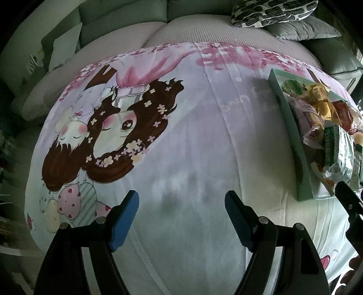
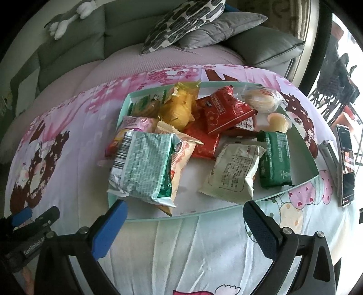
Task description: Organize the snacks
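Right wrist view: right gripper spread, nothing between the pads, at the near rim of the tray.
Snacks: piled in the tray; teal packet nearest, straight ahead, overhanging the near-left edge, long axis running away from the gripper.
Nearer hand: the right, I judge.
Left gripper: spread, over bare cloth; tray far right.
Surface: cartoon-print cloth.
Room: grey sofa, cushions.

Both wrist views angled steeply down, close over shared cartoon cloth, snack tray.
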Tool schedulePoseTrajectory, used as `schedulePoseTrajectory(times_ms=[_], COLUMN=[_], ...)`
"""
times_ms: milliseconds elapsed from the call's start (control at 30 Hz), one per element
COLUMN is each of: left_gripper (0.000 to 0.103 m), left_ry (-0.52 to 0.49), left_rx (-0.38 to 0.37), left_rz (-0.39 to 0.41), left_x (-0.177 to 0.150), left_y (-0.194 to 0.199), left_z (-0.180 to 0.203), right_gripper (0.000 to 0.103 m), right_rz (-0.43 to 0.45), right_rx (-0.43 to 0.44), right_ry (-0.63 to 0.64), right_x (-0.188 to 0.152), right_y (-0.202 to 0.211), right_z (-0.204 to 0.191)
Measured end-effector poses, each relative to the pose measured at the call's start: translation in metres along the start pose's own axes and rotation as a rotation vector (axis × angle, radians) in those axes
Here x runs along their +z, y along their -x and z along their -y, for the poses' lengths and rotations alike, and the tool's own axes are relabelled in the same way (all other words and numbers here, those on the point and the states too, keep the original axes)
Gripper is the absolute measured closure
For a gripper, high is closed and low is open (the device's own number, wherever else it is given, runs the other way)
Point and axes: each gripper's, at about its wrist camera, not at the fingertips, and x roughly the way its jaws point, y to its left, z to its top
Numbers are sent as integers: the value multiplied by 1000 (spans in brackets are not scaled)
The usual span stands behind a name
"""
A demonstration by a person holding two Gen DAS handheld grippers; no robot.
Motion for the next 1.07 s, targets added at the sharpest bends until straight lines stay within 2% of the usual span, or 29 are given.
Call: schedulePoseTrajectory(times_ms=[1067], left_gripper=[24], left_ry=[-9], left_rx=[5], left_rz=[79], left_x=[0], left_y=[12], left_z=[2], right_gripper=[0], right_rz=[-21], right_rx=[-1], right_ry=[4], right_x=[-2], right_y=[-5], right_z=[-1])
